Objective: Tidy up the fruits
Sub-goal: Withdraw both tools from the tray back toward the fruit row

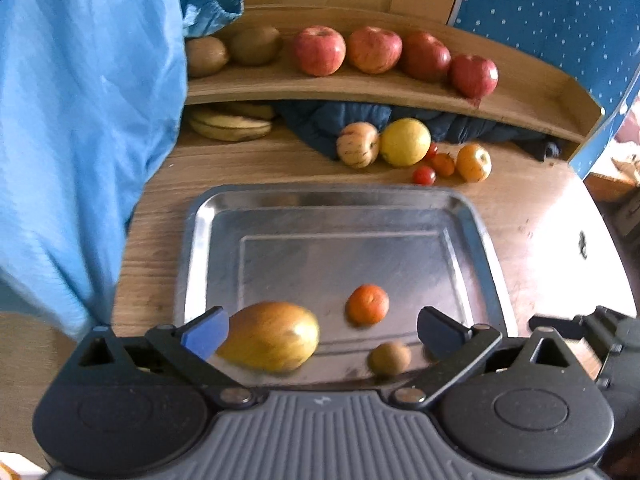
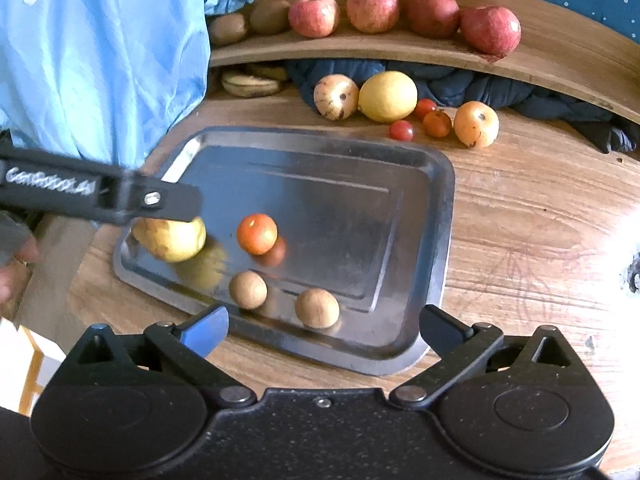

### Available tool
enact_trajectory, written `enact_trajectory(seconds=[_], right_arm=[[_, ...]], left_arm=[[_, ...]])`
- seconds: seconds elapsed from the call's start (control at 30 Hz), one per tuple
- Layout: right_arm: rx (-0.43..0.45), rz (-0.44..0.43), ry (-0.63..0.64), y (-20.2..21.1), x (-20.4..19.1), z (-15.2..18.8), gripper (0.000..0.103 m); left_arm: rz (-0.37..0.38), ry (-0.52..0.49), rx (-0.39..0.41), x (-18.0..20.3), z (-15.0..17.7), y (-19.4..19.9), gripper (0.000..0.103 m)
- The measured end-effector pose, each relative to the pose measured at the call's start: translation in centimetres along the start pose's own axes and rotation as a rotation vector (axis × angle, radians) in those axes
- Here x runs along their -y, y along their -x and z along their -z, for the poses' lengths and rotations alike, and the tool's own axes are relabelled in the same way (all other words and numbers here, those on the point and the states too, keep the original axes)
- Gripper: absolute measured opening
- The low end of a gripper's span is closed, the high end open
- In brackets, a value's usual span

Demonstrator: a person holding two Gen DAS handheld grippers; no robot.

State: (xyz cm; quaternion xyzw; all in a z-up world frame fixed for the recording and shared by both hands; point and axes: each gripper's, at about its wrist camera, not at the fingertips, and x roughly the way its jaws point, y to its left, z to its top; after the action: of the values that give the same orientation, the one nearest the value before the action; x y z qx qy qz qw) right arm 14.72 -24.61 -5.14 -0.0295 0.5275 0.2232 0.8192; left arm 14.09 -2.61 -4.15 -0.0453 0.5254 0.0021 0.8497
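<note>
Left wrist view
- The left gripper (image 1: pixel 322 330) hangs over the near edge of a metal tray (image 1: pixel 472 240), its two fingers spread wide and gripping nothing.
- A yellow-green mango (image 1: pixel 276 336) lies on the tray's near left part, just beside the blue-padded left finger; whether they touch cannot be told.
- A small orange tangerine (image 1: pixel 367 305) sits near the tray's middle, and a brown kiwi (image 1: pixel 389 358) lies near it, close to the right finger.
- The tray rests on a wooden tabletop (image 1: pixel 532 216) with a visible grain.
- Beyond the tray lie a striped pale apple (image 1: pixel 357 145), a lemon (image 1: pixel 405 142), cherry tomatoes (image 1: pixel 424 175) and a yellow-orange fruit (image 1: pixel 474 163).
- Bananas (image 1: pixel 230 124) lie far left, under a raised wooden shelf (image 1: pixel 360 90).
- On the shelf stand four red apples (image 1: pixel 319 50) in a row, with two kiwis (image 1: pixel 255 45) to their left.
- A dark blue padded cloth (image 1: pixel 324 120) is bunched under the shelf; light blue fabric (image 1: pixel 80 120) fills the left side, and a blue dotted surface (image 1: pixel 560 8) rises far right.

Right wrist view
- The right gripper (image 2: pixel 323 330) hovers above the tray's near rim (image 2: pixel 436 280), fingers wide apart and empty.
- The left gripper's black arm (image 2: pixel 100 192) reaches in from the left over the mango (image 2: pixel 176 242).
- The tangerine (image 2: pixel 257 233) and two brown kiwis (image 2: pixel 317 308) lie on the tray.
- The tabletop (image 2: pixel 532 240) shows faint scratches at right, with bright glare at its far right edge.
</note>
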Motion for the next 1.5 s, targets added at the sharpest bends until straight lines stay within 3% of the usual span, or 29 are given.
enact_trajectory(seconds=[0.27, 0.5, 0.8, 1.23, 1.5], right_arm=[[-0.081, -0.001, 0.03, -0.4, 0.2, 0.8, 0.102], [-0.144, 0.015, 0.035, -1.0, 0.5, 1.7, 0.102], [-0.152, 0.029, -0.024, -0.7, 1.5, 2.6, 0.102], [-0.106, 0.04, -0.028, -0.8, 0.9, 1.2, 0.102], [0.01, 0.029, -0.1, -0.1, 1.8, -0.9, 0.102]], left_arm=[[-0.053, -0.119, -0.146, -0.7, 3.2, -0.3, 0.102], [-0.139, -0.121, -0.273, -0.8, 5.4, -2.0, 0.102], [-0.18, -0.12, -0.269, -0.8, 5.4, -1.4, 0.102], [-0.23, -0.109, -0.242, -2.8, 3.1, -0.8, 0.102], [-0.228, -0.1, -0.201, -3.6, 0.0, -1.1, 0.102]])
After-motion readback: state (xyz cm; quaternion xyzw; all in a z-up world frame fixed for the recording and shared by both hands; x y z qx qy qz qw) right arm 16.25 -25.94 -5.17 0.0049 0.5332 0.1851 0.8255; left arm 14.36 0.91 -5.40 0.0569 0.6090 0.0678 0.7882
